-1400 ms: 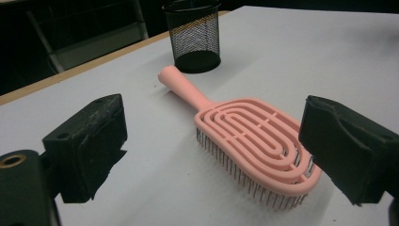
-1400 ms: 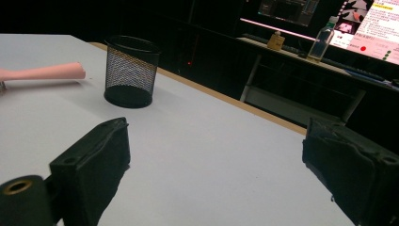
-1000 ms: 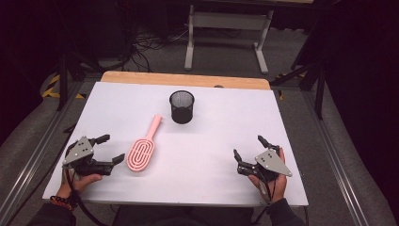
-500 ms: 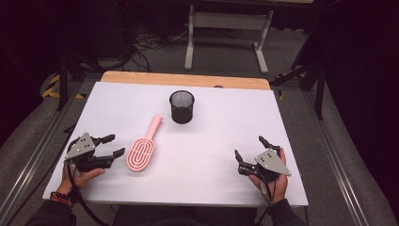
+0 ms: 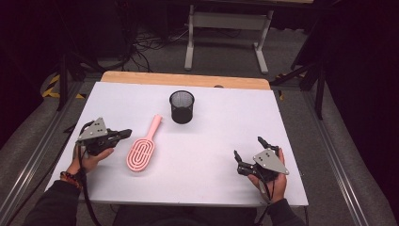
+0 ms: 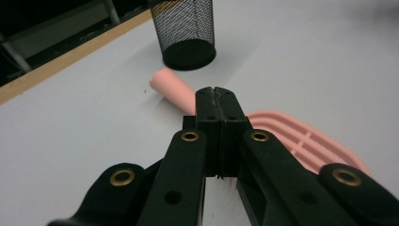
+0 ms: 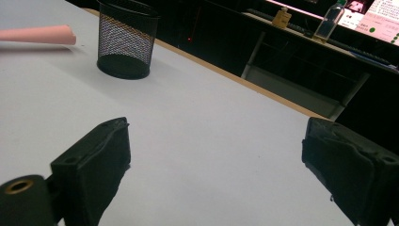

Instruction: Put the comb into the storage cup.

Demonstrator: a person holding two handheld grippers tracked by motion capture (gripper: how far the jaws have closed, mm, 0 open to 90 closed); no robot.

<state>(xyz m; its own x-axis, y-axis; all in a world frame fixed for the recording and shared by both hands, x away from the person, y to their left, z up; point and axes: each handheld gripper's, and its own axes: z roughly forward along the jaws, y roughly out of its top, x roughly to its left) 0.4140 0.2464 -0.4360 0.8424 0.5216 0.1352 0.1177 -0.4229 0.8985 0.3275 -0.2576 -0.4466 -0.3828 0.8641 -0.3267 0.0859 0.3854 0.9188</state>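
A pink hairbrush lies flat at the table's left centre, its handle pointing toward a black mesh cup standing upright farther back. My left gripper is just left of the brush head, jaws shut with nothing between them. In the left gripper view its tips sit in front of the hairbrush where handle meets head, with the cup beyond. My right gripper rests open near the front right. The right gripper view shows that gripper with wide-spread jaws, the cup and the brush handle far off.
The white tabletop ends in a wooden strip at the back. A metal stand and cables are on the floor behind. Each gripper is held by a hand at the table's near edge.
My left gripper has moved forward and toward the brush, and its jaws have come together. The right gripper, brush and cup have stayed put.
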